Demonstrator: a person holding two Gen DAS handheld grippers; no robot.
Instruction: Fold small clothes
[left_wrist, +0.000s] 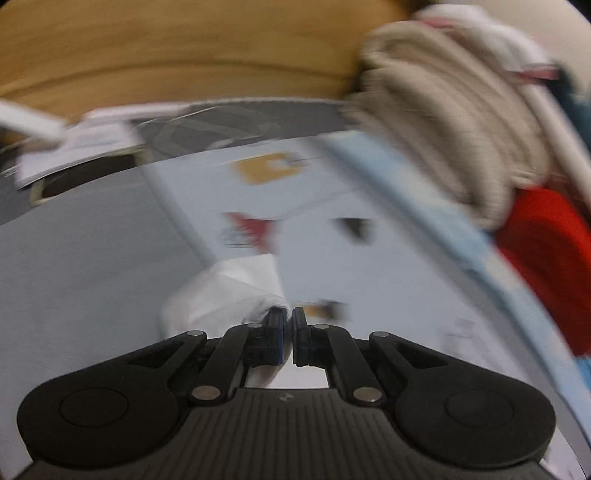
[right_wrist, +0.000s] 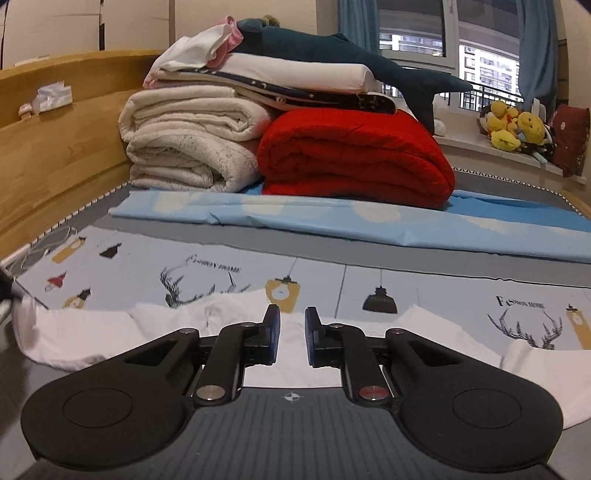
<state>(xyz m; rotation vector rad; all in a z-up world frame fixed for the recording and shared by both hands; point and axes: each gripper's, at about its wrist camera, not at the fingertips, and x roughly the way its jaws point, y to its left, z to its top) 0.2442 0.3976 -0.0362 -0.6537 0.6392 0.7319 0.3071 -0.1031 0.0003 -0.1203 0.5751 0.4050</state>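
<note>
A white garment (right_wrist: 92, 332) lies spread and rumpled across the near side of the printed bed sheet (right_wrist: 424, 284). My right gripper (right_wrist: 291, 325) hovers low over its middle. Its jaws stand a narrow gap apart, and the cloth lies below the pads, not pinched. The left wrist view is heavily blurred. In it my left gripper (left_wrist: 289, 321) has its jaws together, and a bunch of the white garment (left_wrist: 221, 291) is gathered up at its left fingertip (left_wrist: 275, 317). In the right wrist view the garment's left corner is drawn up to a point at the frame's left edge.
Behind the garment lie a light blue sheet (right_wrist: 332, 221), a folded cream blanket (right_wrist: 184, 147) and a red quilt (right_wrist: 354, 162), with more folded bedding and a dark plush shark (right_wrist: 332, 48) on top. A wooden bed frame (right_wrist: 55, 147) runs along the left. Yellow plush toys (right_wrist: 513, 125) sit on the windowsill.
</note>
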